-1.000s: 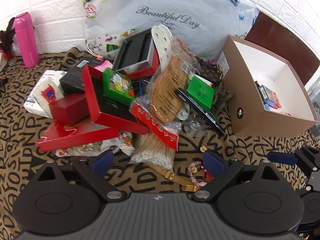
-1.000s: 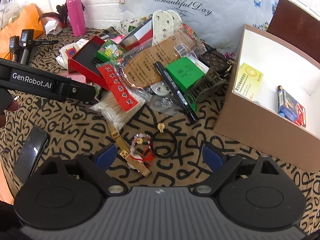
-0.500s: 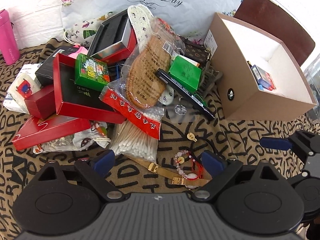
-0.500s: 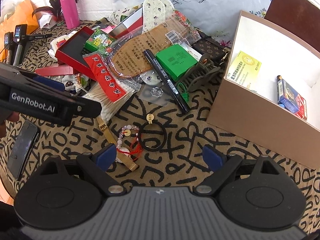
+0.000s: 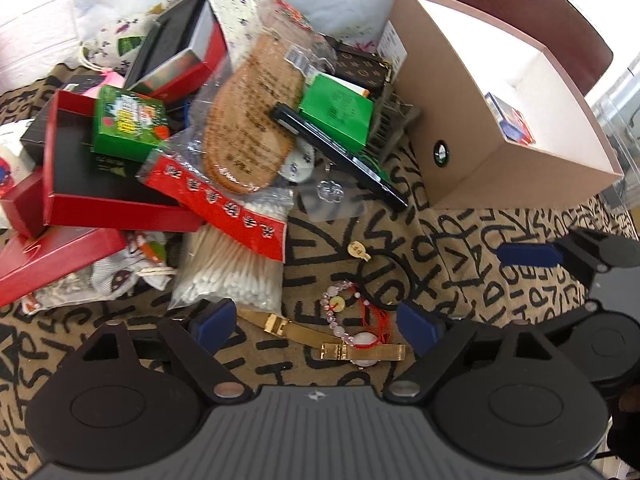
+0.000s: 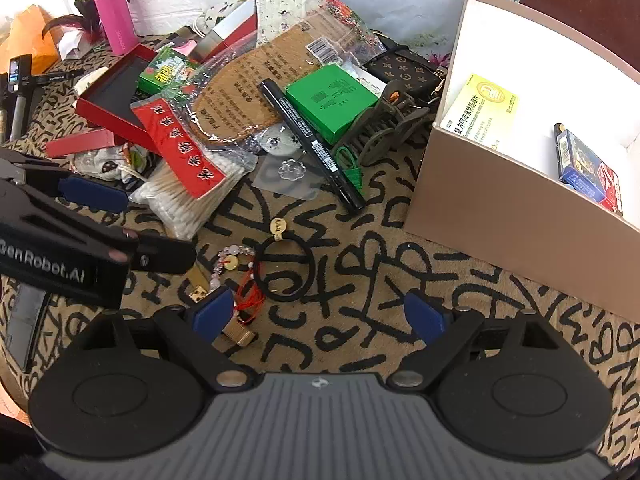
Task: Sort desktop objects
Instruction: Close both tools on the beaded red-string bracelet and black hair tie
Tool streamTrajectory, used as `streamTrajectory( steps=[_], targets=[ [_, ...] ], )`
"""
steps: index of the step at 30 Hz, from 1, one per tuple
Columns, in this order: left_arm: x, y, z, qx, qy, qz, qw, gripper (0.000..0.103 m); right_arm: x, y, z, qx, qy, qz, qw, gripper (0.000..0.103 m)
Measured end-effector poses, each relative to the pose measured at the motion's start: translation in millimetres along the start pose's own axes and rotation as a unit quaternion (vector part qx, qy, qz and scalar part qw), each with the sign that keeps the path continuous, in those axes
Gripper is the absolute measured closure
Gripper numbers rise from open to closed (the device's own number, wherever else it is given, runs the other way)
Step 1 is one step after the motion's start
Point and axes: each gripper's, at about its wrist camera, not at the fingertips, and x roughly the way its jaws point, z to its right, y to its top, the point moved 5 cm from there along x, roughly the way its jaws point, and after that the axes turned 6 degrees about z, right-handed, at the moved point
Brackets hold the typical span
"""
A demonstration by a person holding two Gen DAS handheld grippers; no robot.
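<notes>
Blue-padded fingers of the left gripper (image 5: 316,322) stand spread wide and released, holding nothing, straddling a gold metal watch band (image 5: 320,336) and a pink beaded bracelet (image 5: 340,312) on the letter-patterned cloth (image 5: 480,280). The tan cardboard box (image 5: 472,120) sits far right.

From the right wrist, the right gripper (image 6: 318,314) gapes empty near a black hair tie (image 6: 284,266), with bare cloth ahead up to the box wall.

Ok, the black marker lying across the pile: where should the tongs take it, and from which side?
Take the black marker near its lower tip, which lies on the cloth clear of the pile, from above with the tongs straddling the slim barrel. Its upper end rests on the bagged insole beside the green box, so there is less room there.
</notes>
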Motion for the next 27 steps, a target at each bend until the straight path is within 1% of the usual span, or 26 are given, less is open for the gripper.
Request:
streamTrajectory(
  steps=[2, 5, 6, 7, 9, 10, 11, 13, 16, 17, 18, 23, 25, 26, 27],
  targets=[
    [4, 0, 2, 0.005, -0.003, -0.002, 1.0, 0.015, 4, 0, 2, -0.001, -0.001, 0.001, 1.0, 0.013],
    [14, 2, 3, 0.011, -0.014, -0.008, 0.9998, 0.024, 10, -1, 5, -0.006, 0.0, 0.01, 1.0, 0.016],
    [18, 0, 4, 0.012, -0.015, -0.013, 0.9997, 0.031, 13, -1, 5, -0.009, 0.001, 0.012, 1.0, 0.022],
    [22, 1, 5, 0.012, -0.019, -0.017, 0.9996, 0.036, 17, -2, 6, -0.012, 0.002, 0.012, 1.0, 0.026],
    [27, 1, 6, 0.012, -0.028, -0.02, 0.9993, 0.041, 22, -3, 6, -0.019, 0.002, 0.012, 1.0, 0.03],
    [29, 0, 7, 0.013, -0.031, -0.021, 0.9992, 0.047, 24, -4, 5, -0.026, 0.0, 0.015, 1.0, 0.031],
    [32, -1, 7, 0.015, -0.033, -0.023, 0.9991, 0.049, 25, -5, 4, -0.033, -0.001, 0.018, 0.999, 0.033],
    [37, -2, 7, 0.018, -0.034, -0.026, 0.9989, 0.064, 25, -6, 3, -0.043, -0.009, 0.024, 0.999, 0.04],
    [46, -3, 7, 0.017, -0.034, -0.034, 0.9987, 0.075, 26, -6, 5, -0.044, -0.006, 0.031, 0.999, 0.048],
    [48, -2, 6, 0.016, -0.037, -0.034, 0.9986, 0.075, 25, -5, 5, -0.042, -0.003, 0.034, 0.999, 0.05],
    [50, -1, 7, 0.018, -0.037, -0.035, 0.9986, 0.075, 25, -4, 5, -0.044, 0.001, 0.036, 0.998, 0.054],
    [59, 3, 9, 0.042, -0.024, -0.026, 0.9985, 0.076, 35, 1, 1, -0.054, 0.007, 0.038, 0.998, 0.062],
    [60, 5, 8, 0.044, -0.024, -0.029, 0.9983, 0.081, 40, 3, 0, -0.058, 0.009, 0.035, 0.998, 0.063],
    [59, 4, 6, 0.045, -0.023, -0.04, 0.9979, 0.081, 42, 4, -1, -0.057, 0.012, 0.034, 0.998, 0.064],
    [59, 5, 5, 0.043, -0.028, -0.041, 0.9978, 0.081, 44, 4, -1, -0.056, 0.014, 0.033, 0.998, 0.065]
  ],
)
